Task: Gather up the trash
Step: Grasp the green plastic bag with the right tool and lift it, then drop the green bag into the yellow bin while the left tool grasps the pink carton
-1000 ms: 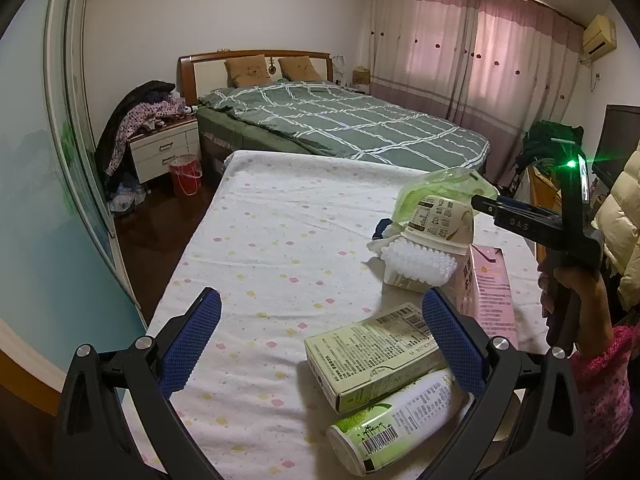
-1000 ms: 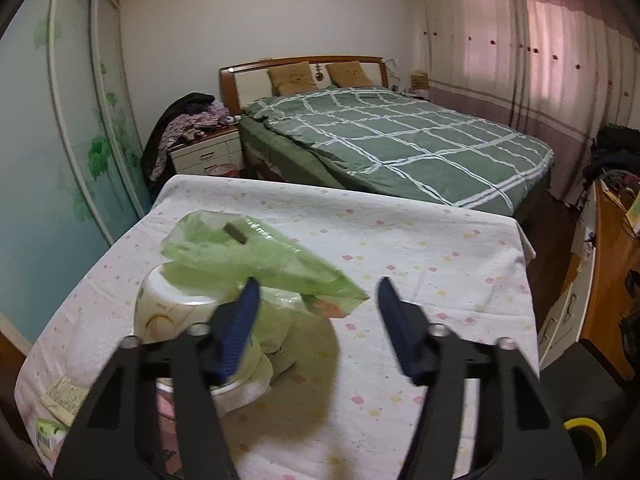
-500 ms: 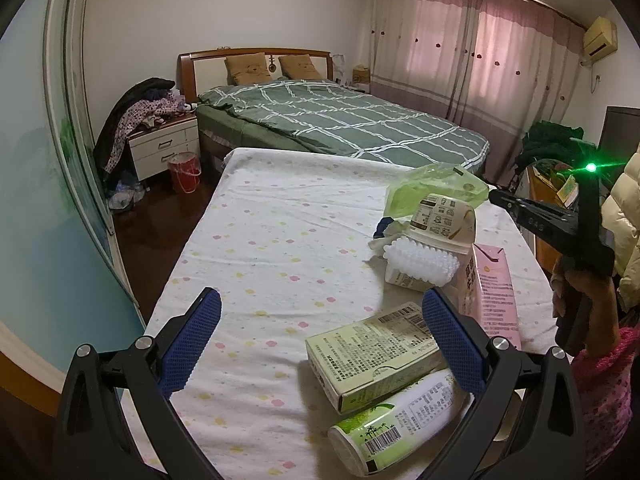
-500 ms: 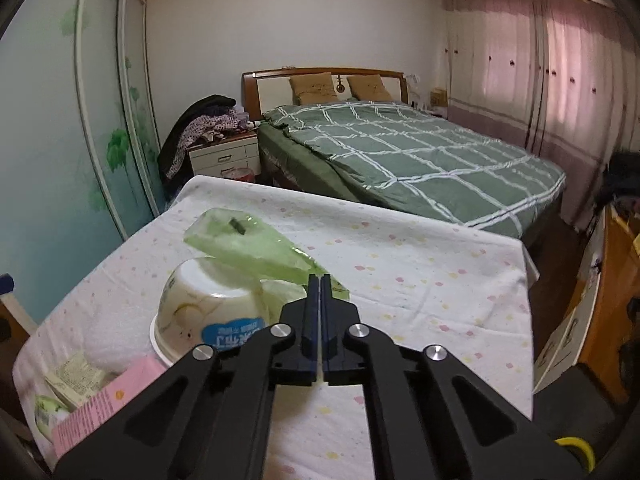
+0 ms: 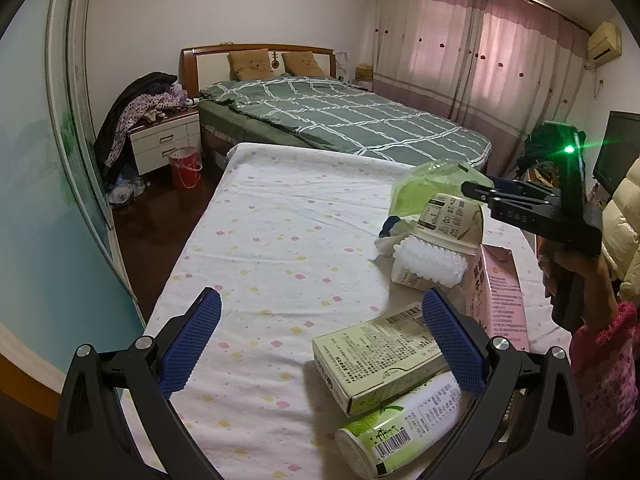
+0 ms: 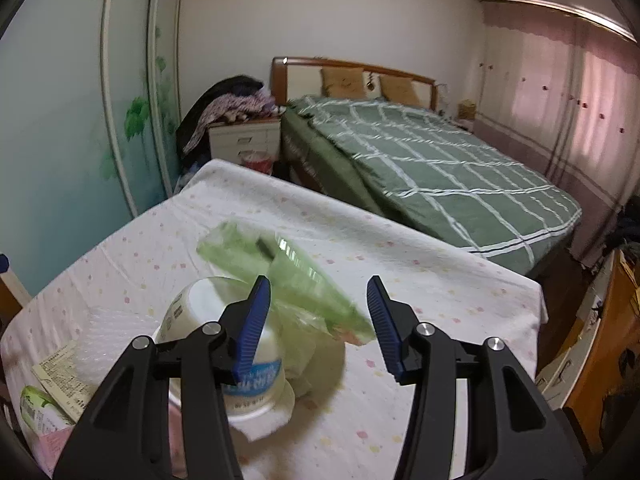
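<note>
Right gripper: jaws partly apart and opening, blue pads not pressing anything. Green plastic bag seen between and just beyond the fingertips, blurred; contact cannot be told. Upturned white paper bowl directly behind the left-hand finger, bag draped over its far side. Bubble wrap and pale green carton further off to the left of that claw, on the dotted tablecloth.

Left gripper: spread wide, nothing between the pads, poised above the cloth. Same pale green carton lying flat just inside the right-hand finger, partly hidden by it; green-and-white tube below it, closer to the claw base. Pink box standing beyond the right finger. Bowl, bubble wrap and green bag ahead and to the right, well apart from this claw. Right gripper's black frame reaching in over the bowl from the right, held by a hand in a pink sleeve.
</note>
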`<state>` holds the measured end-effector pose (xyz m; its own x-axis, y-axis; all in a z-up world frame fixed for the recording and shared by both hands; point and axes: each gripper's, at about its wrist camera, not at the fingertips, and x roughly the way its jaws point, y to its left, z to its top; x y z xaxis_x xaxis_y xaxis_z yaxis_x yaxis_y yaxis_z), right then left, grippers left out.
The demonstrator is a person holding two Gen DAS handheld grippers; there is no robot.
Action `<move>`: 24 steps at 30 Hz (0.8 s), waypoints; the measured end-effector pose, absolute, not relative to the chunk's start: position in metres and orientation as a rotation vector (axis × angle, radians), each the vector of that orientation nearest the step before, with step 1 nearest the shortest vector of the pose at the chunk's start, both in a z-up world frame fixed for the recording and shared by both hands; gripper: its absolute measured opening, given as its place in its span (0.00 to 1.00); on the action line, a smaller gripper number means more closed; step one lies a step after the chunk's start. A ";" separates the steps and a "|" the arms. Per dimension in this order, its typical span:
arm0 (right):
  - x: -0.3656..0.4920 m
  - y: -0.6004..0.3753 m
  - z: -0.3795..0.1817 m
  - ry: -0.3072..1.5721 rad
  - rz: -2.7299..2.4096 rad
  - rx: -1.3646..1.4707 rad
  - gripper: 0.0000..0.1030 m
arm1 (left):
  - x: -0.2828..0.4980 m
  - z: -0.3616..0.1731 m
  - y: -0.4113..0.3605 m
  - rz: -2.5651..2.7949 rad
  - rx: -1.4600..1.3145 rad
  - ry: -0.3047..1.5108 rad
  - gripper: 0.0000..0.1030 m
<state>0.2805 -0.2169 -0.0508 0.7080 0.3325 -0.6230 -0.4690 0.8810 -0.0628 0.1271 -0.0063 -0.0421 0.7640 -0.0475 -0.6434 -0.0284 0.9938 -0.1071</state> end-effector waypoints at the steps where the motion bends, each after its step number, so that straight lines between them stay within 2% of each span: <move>1: 0.282 -0.216 -0.052 0.654 0.458 -0.220 0.20 | 0.127 -0.042 -0.006 -0.010 -0.114 0.702 0.96; 2: 0.283 -0.216 -0.053 0.664 0.468 -0.210 0.03 | 0.128 -0.043 -0.005 -0.009 -0.114 0.703 0.96; 11: 0.257 -0.234 -0.037 0.600 0.403 -0.138 0.02 | 0.124 -0.041 -0.010 -0.037 -0.111 0.699 0.96; 17: 0.205 -0.263 -0.016 0.519 0.329 -0.065 0.02 | 0.111 -0.036 -0.017 -0.073 -0.114 0.681 0.96; 24: 0.141 -0.319 -0.020 0.519 0.160 0.041 0.02 | 0.087 -0.029 -0.040 -0.146 -0.083 0.654 0.96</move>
<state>0.1410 -0.3190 -0.0205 0.8562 0.1623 -0.4904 -0.1415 0.9867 0.0794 0.0873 -0.0395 -0.0289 0.7839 -0.1616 -0.5996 0.1094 0.9864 -0.1228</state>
